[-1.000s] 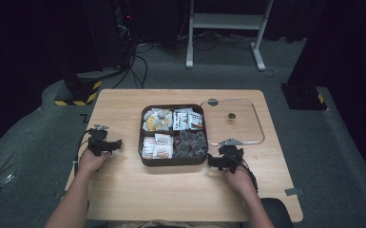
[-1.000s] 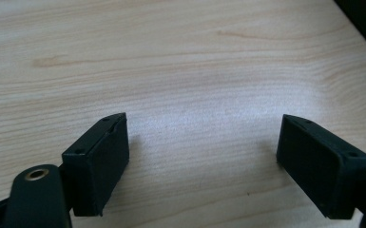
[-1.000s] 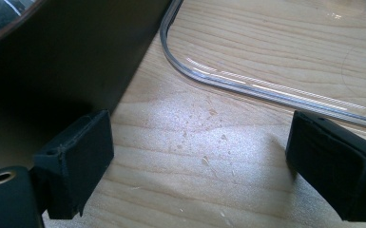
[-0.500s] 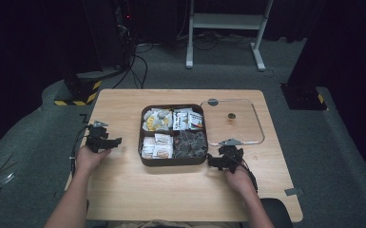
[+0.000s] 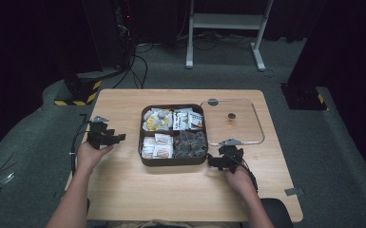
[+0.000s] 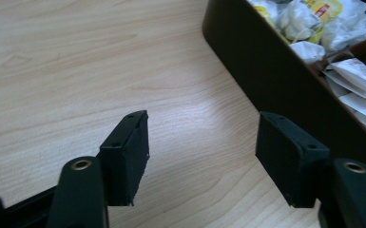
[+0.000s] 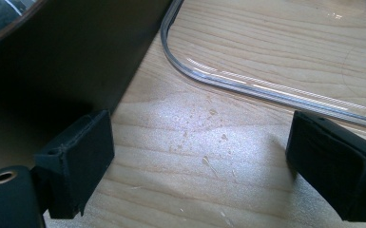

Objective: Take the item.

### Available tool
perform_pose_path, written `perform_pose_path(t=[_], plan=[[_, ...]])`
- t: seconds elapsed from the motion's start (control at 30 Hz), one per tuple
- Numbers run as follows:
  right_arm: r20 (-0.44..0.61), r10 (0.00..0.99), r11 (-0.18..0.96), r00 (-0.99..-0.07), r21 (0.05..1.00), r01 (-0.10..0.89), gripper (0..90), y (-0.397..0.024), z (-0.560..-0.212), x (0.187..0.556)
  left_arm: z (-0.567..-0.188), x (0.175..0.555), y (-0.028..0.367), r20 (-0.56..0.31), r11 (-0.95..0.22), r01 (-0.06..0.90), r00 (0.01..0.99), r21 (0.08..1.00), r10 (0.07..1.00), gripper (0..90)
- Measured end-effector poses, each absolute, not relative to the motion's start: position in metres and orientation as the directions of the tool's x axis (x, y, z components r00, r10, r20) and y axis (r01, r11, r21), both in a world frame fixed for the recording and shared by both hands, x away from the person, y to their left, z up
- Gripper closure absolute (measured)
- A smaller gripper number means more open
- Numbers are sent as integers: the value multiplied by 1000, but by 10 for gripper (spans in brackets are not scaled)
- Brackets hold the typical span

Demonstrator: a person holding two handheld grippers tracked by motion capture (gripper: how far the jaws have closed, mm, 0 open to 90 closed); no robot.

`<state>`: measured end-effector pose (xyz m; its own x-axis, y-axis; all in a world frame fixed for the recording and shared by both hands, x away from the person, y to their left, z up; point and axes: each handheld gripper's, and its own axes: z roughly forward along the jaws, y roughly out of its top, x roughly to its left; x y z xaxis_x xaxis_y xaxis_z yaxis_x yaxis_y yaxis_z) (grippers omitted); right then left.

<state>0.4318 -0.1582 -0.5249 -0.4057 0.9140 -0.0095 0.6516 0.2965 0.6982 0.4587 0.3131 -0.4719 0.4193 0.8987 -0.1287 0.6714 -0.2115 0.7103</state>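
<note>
A dark brown tray [image 5: 142, 142] with four compartments sits mid-table, holding white and yellow wrapped snacks [image 5: 154, 119], white packets [image 5: 157, 145] and dark pieces [image 5: 190, 142]. My left gripper [image 5: 116, 137] hovers left of the tray, pointing at it. In the left gripper view my left gripper [image 6: 202, 128] is open over bare wood. Its jaws have just been closing, with nothing between them, and the tray wall [image 6: 256, 61] lies ahead on the right. My right gripper [image 5: 221, 159] rests by the tray's front right corner. The right gripper view shows my right gripper [image 7: 199, 126] wide open over the wood.
A clear flat lid [image 5: 256, 126] with a small dark knob [image 5: 231, 116] lies right of the tray, and its rim [image 7: 247, 83] runs just ahead of the right gripper. The tray's wall [image 7: 76, 57] stands close on that gripper's left. Bare wood spreads along the table's front.
My left hand has lifted slightly from the table and its jaws have narrowed. The right hand, tray and lid have stayed put.
</note>
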Motion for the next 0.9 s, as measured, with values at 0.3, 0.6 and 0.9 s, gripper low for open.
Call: perform_pose_path(t=[0.3, 0.6, 0.9], plan=[[0, 911, 294, -412, 700, 650, 91, -160, -525, 431, -463, 460, 303, -161, -205, 654, 453, 728, 877, 399], [-10, 912, 301, -410, 696, 652, 86, -158, -525, 433, -449, 457, 288, -150, -253, 628, 515, 735, 844, 410], [-8, 910, 303, -415, 698, 649, 91, -159, -525, 433, -445, 461, 270, -138, -309, 621, 565, 721, 814, 409]])
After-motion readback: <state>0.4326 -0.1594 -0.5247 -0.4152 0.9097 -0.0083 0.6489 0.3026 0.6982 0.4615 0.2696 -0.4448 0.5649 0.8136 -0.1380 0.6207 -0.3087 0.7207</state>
